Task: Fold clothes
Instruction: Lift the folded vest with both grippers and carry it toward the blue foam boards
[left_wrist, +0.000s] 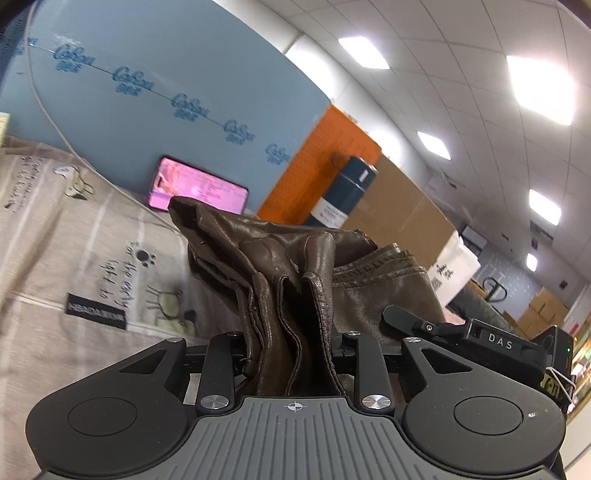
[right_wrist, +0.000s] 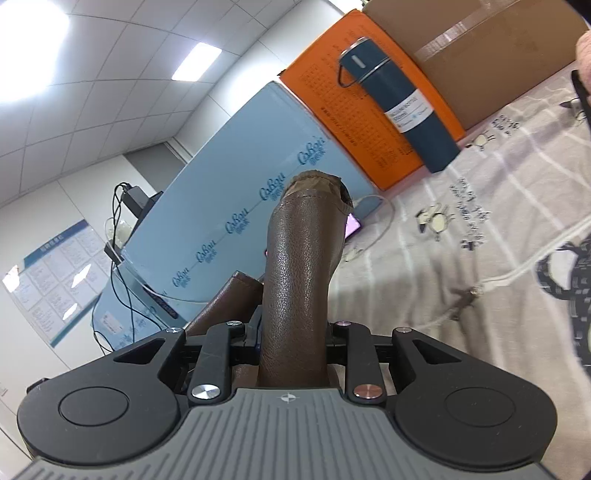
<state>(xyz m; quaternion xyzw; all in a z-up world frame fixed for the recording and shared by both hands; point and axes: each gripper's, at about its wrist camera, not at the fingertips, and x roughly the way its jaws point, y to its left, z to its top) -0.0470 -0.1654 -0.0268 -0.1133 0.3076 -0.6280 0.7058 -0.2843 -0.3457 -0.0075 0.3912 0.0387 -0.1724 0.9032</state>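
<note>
The left gripper (left_wrist: 291, 354) is seen clamped on a bunched fold of a brown leather garment (left_wrist: 280, 266), the creased layers being pinched between its jaws and rising straight ahead of it. More of the same garment is draped ahead and to the right of the gripper, where a stitched hem is shown. The right gripper (right_wrist: 293, 347) is likewise closed on a thick roll of the brown leather garment (right_wrist: 299, 266), which stands up directly in front of it, a frayed lining edge being visible at the top.

Below and to the left of the left gripper, a beige printed cloth (left_wrist: 74, 266) with paw marks and small cartoon animals is spread over the desk. Beyond the held fold, a phone (left_wrist: 199, 190) with a lit pink screen is propped against a pale blue board (left_wrist: 166, 74) printed with repeated lettering. Further right of that board, an orange panel (left_wrist: 317, 166) and a dark blue flask (left_wrist: 345, 192) are seen, backed by a cardboard box (left_wrist: 402, 214).

From the right gripper's view, the flask (right_wrist: 402, 110) is placed ahead and to the right, standing before the orange panel (right_wrist: 351, 122). A white cable (right_wrist: 535, 258) is laid across the cloth (right_wrist: 480, 221) to the right of the gripper.
</note>
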